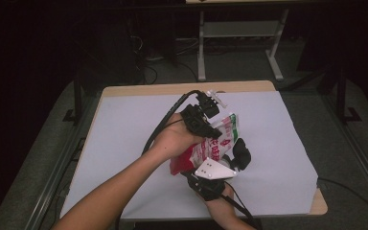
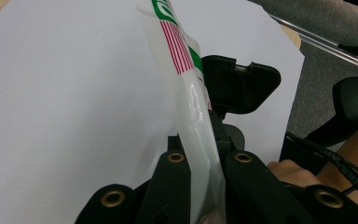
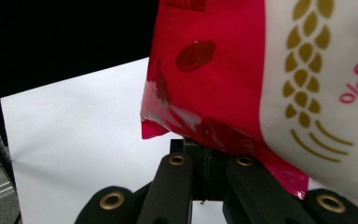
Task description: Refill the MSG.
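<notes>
Between both grippers hangs the bag [image 1: 211, 146] (gold wheat print up close).

Your high view is dim and dark around the edges; the white paper-covered table [image 1: 124, 134] is the only bright area. Soft overhead light, faint shadows. Slight blur overall. In your gripper views, glare streaks the glossy red-and-white plastic snack bag [image 3: 242, 70], and the near black jaws are out of focus.
</notes>
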Demonstrator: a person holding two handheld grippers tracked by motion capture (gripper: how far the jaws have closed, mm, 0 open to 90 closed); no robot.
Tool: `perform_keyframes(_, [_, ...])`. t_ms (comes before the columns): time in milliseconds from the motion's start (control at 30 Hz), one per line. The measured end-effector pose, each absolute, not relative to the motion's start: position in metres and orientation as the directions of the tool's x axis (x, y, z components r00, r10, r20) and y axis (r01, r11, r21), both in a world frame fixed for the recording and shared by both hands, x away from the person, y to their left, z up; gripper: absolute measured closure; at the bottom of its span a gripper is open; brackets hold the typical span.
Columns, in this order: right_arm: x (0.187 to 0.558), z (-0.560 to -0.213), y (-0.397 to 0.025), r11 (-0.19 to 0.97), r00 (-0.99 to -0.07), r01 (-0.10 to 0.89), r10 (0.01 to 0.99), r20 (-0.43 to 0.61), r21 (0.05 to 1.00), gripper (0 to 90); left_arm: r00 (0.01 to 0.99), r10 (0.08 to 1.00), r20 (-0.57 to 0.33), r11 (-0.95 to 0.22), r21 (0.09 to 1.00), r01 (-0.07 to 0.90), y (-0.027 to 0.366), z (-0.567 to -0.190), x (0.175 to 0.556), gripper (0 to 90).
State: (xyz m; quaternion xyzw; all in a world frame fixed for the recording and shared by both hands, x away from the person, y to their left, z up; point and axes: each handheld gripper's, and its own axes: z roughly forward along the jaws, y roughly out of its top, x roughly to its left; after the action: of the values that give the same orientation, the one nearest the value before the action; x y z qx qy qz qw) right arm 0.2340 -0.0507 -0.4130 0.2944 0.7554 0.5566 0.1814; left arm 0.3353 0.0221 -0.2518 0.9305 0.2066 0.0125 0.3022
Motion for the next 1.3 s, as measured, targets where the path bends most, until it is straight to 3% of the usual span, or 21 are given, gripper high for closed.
perform_keyframes(1300, [0.2339, -0.413, -0.0502, 0.195, -0.763, 0.241, 0.643, 0.061, 0.951, 90.0, 0.91, 0.401, -0.101, -0.729, 0.567, 0.384, 0.0187, -0.2532, 0.3356, 90.0])
